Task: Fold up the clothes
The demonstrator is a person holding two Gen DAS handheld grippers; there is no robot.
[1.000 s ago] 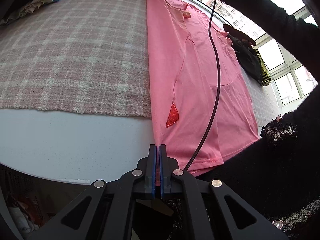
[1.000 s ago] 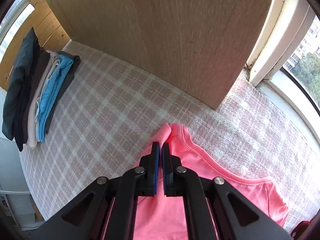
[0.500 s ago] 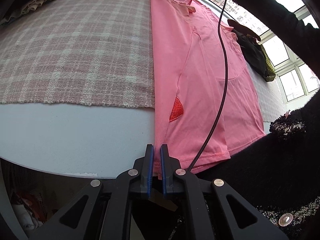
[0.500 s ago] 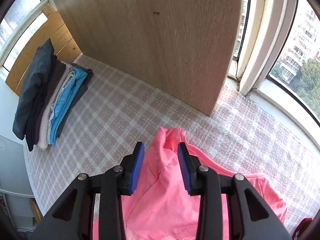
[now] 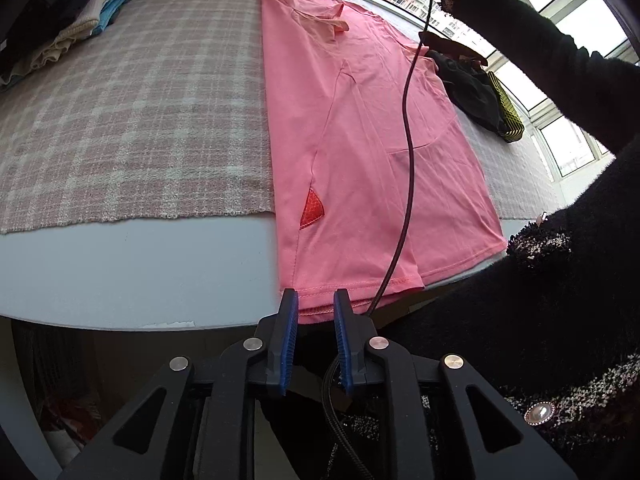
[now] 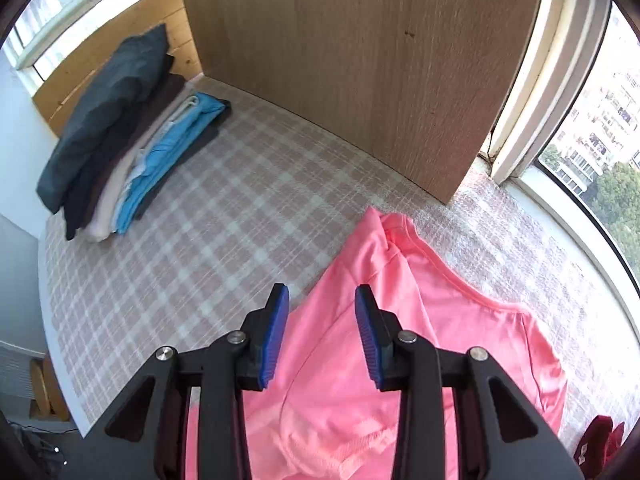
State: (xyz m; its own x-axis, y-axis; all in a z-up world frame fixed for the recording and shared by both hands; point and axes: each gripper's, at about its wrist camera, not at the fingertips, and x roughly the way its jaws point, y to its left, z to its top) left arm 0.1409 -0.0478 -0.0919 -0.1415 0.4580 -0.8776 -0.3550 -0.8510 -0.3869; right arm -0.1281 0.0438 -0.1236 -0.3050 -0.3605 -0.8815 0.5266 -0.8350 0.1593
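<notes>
Letting go is the big thing that just happened: a second ago both sets of fingers were clamped on the pink t-shirt, and now both have opened up. The left gripper has its fingers spread with the hem sitting between them but not pinched, right at the near edge of the tabletop where the hem hangs slightly over. The right gripper is also released and has backed up above the collar end, with nothing held between its fingers. So the shirt now lies on its own, stretched lengthwise from the near edge to the far edge by the window, partly on the plaid cloth and partly on bare white tabletop. One side looks already folded in, with a straight long edge and a small red patch showing near the hem. A black cable drapes across it. That release probably means this lengthwise fold is done and laid flat, so next up would likely be re-gripping to fold it in half or thirds. A stack of folded clothes waits at the far left corner, probably its destination, and a dark garment sits by the window.
</notes>
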